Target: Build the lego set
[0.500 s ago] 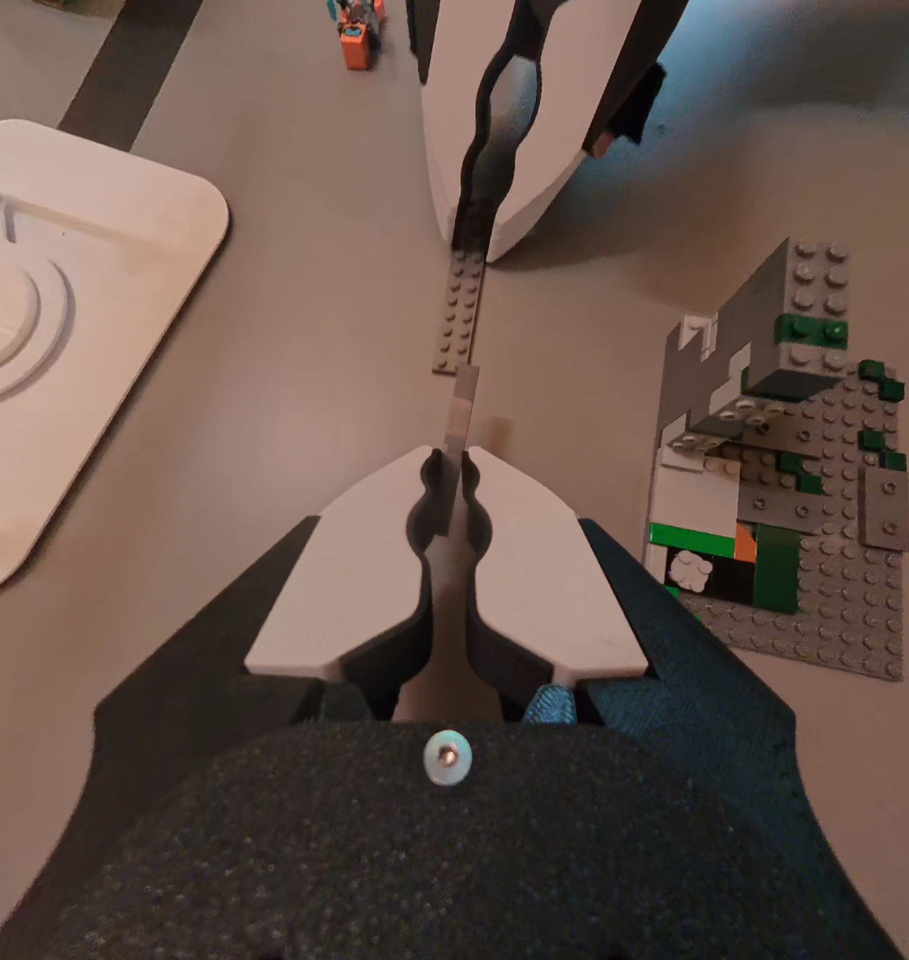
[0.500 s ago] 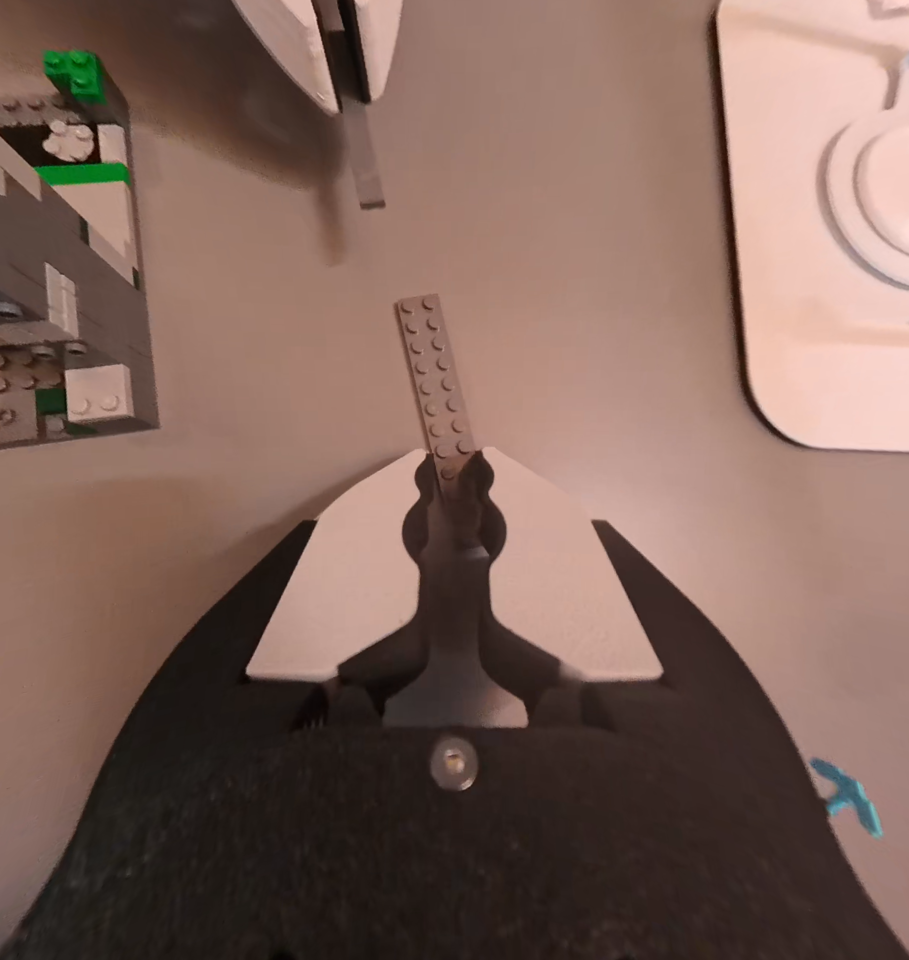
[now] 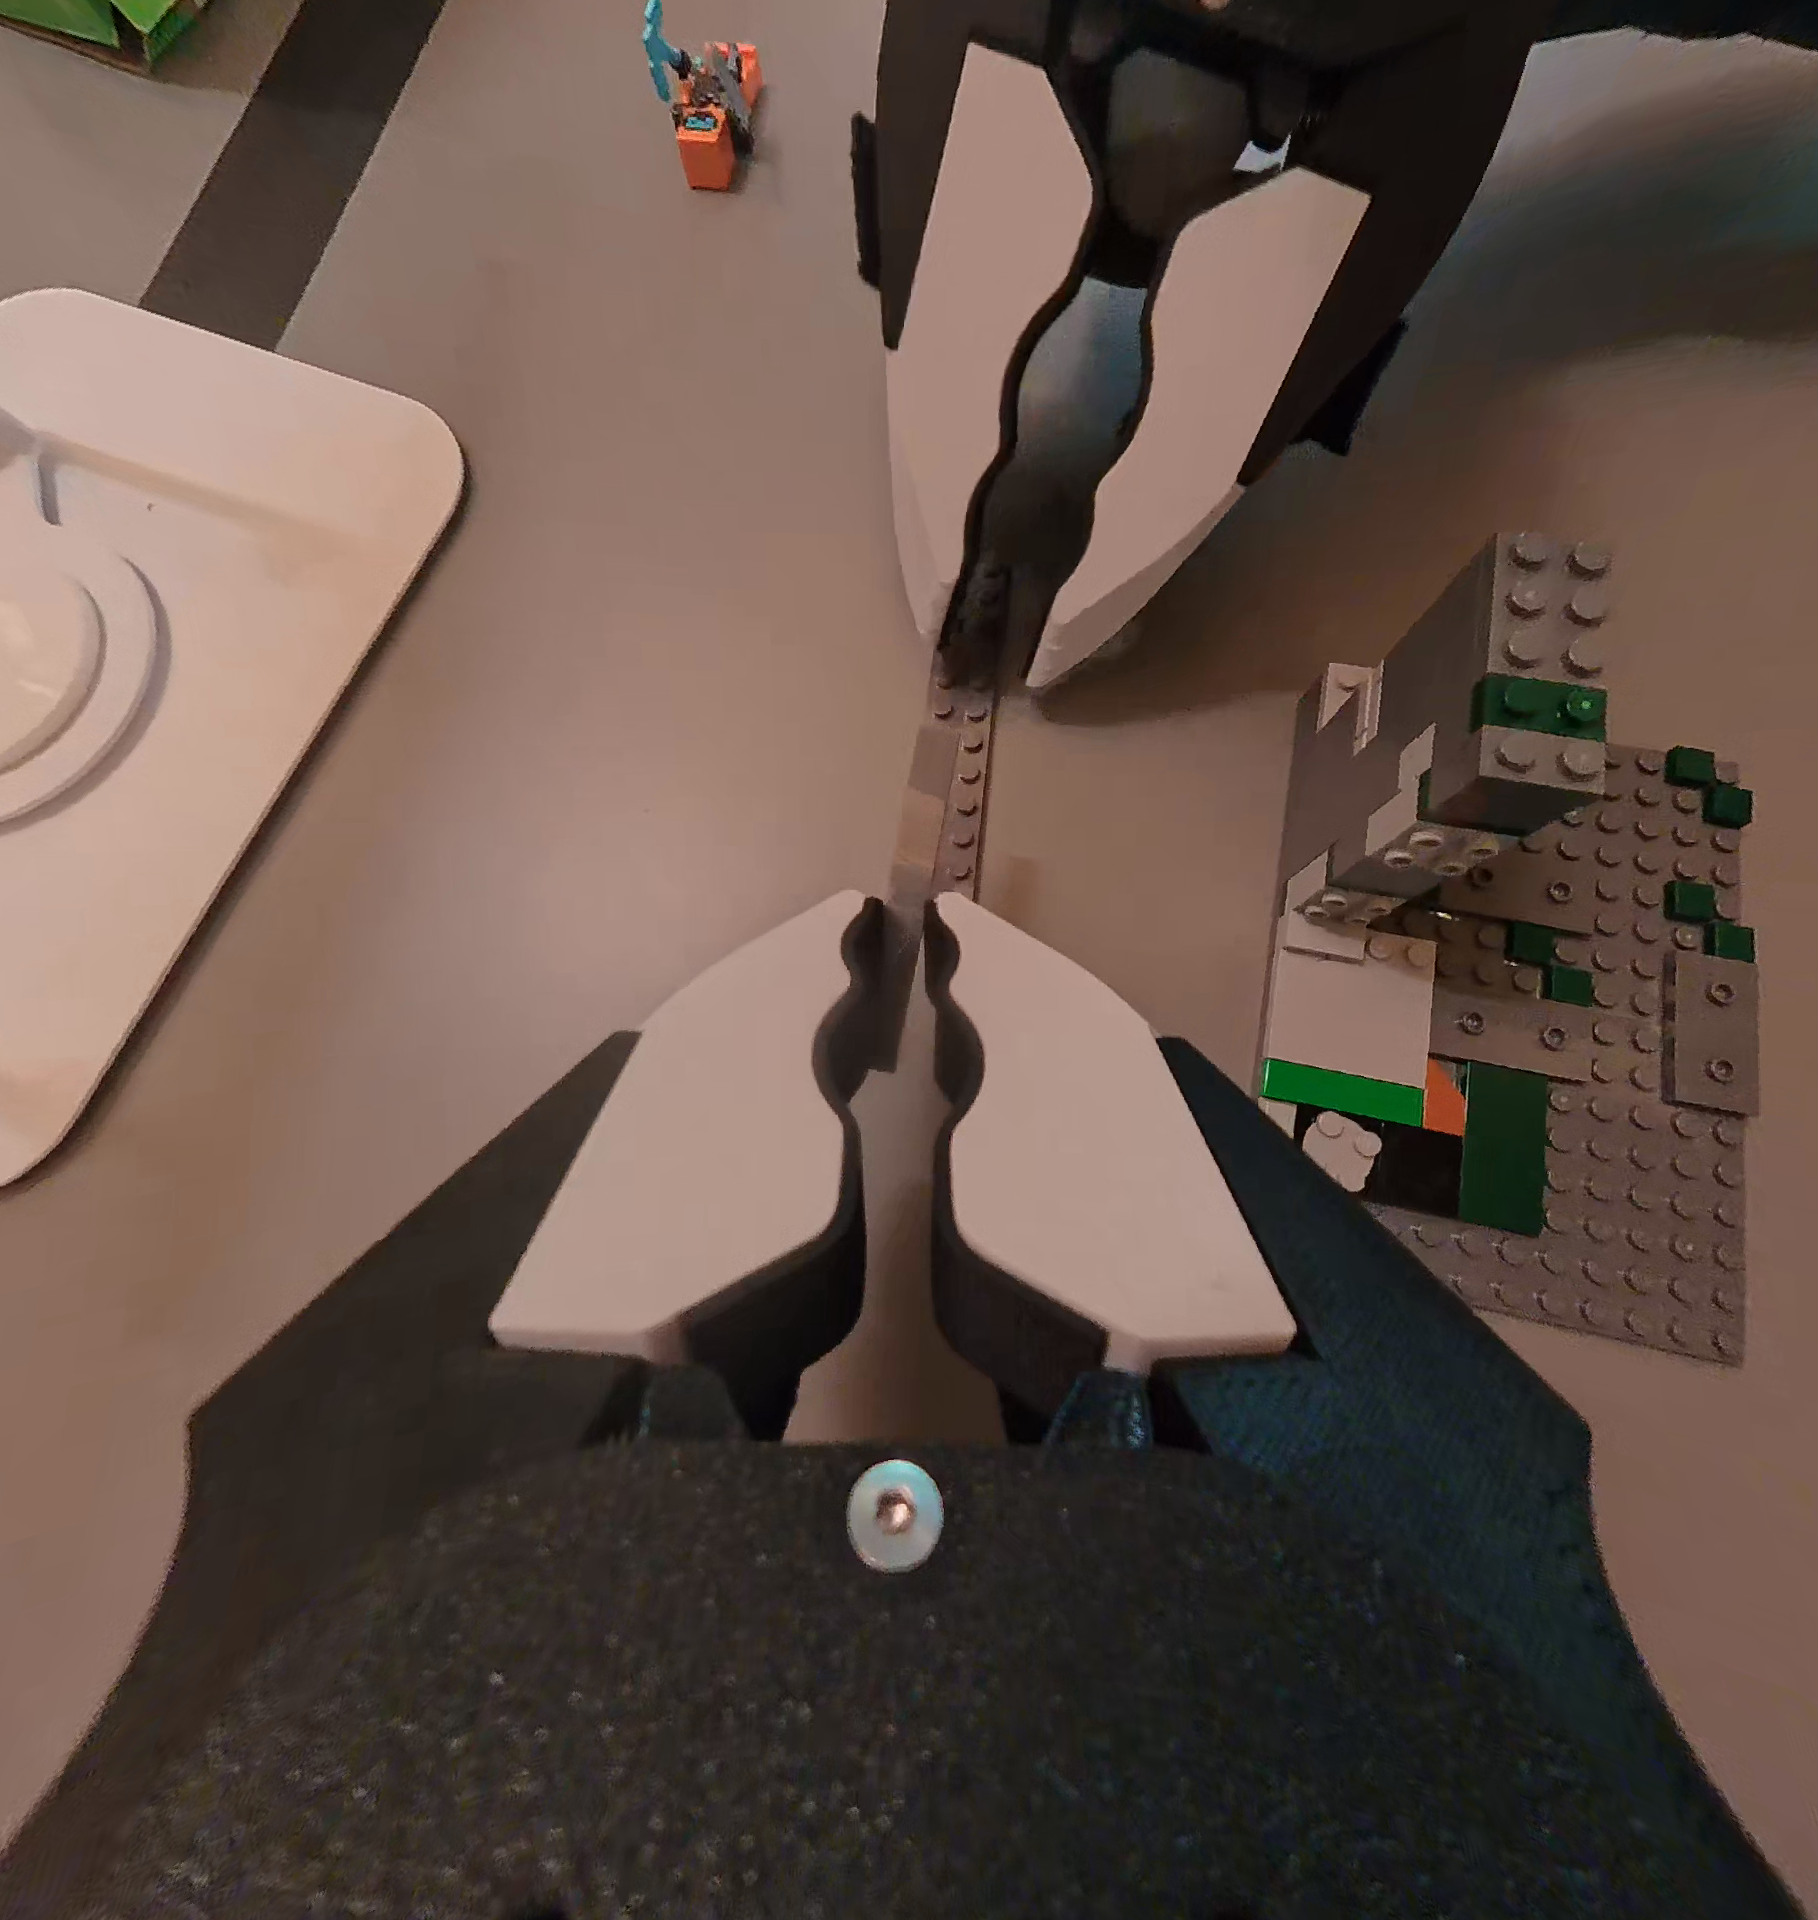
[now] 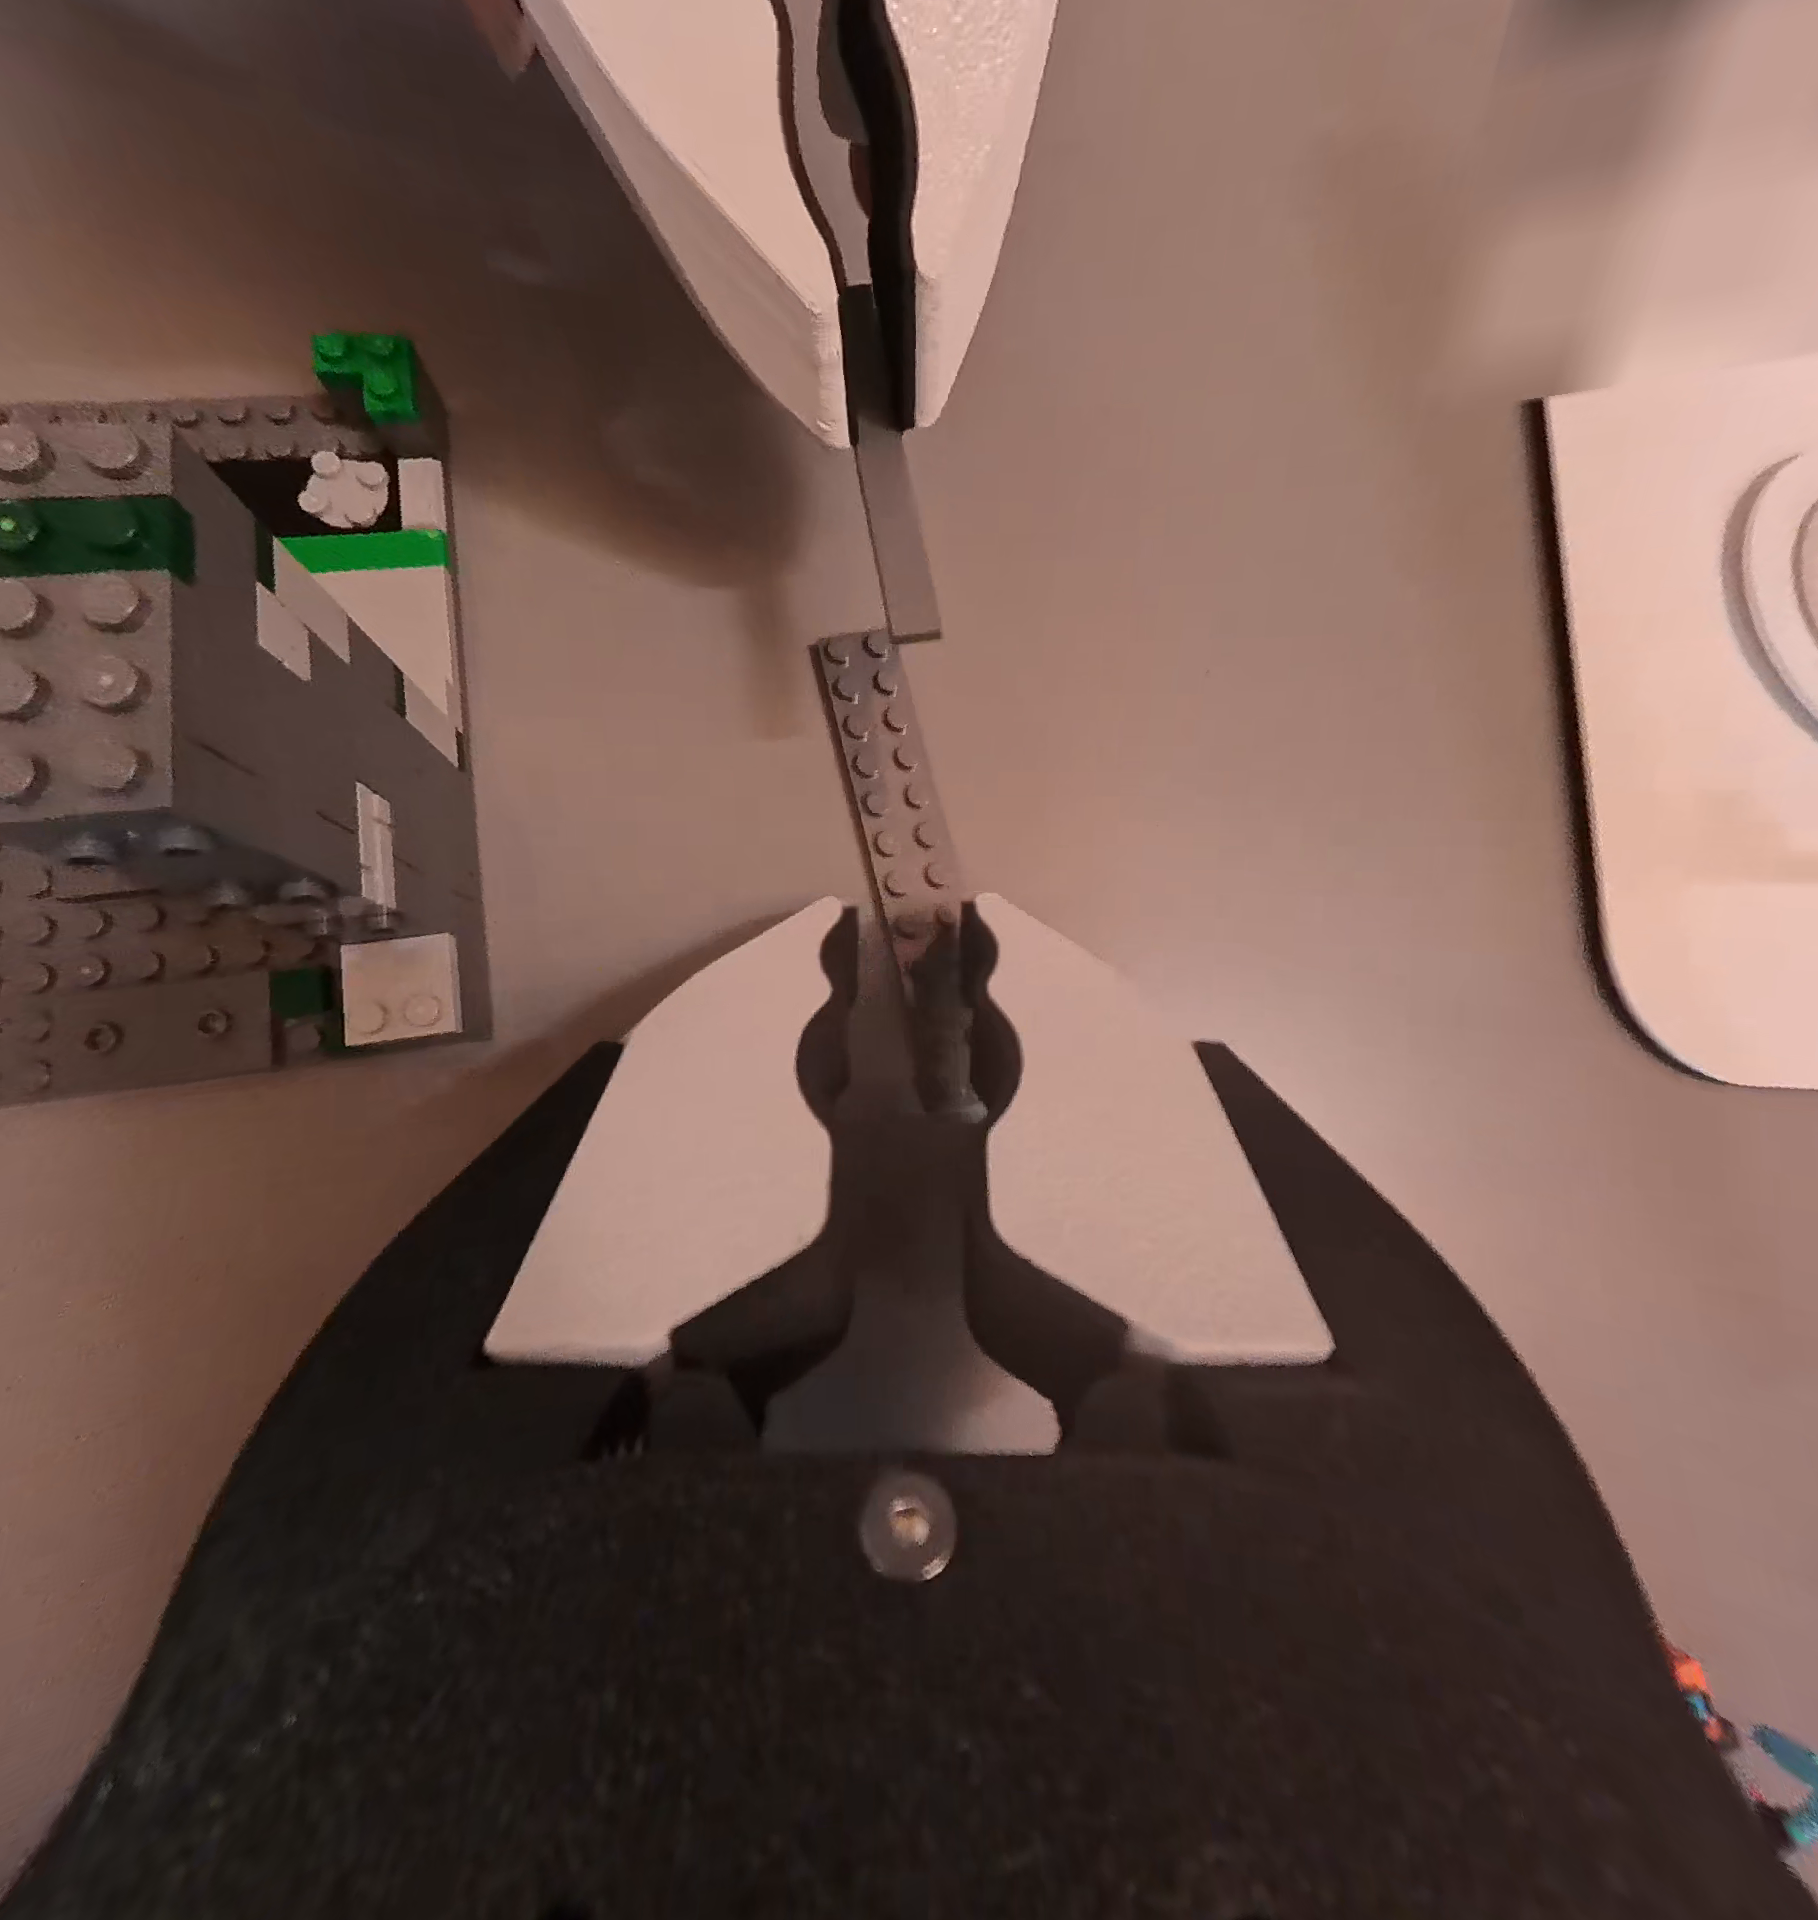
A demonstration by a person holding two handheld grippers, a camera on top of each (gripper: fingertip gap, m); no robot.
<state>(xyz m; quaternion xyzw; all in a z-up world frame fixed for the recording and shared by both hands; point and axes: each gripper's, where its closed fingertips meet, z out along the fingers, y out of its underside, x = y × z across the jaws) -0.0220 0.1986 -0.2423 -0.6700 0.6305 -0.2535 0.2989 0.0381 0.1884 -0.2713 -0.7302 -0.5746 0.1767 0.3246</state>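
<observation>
Grey studded plate being pinched by right gripper at 12 o'clock; left gripper clamping smooth grey tile — overlapping it. Risk: skewed tile missing studs, slipping.

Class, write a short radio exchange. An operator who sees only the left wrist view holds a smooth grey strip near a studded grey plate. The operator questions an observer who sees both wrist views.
Operator: My left claw grips the smooth strip. It seems to lie along the studded plate. True?
Observer: In the right wrist view, only the strip's tip meets the plate's free end, over one corner. I cannot tell whether they touch.
Operator: Does my claw hide anything on the model?
Observer: Yes, a bright green corner piece sits on the model's corner nearest you.
</observation>
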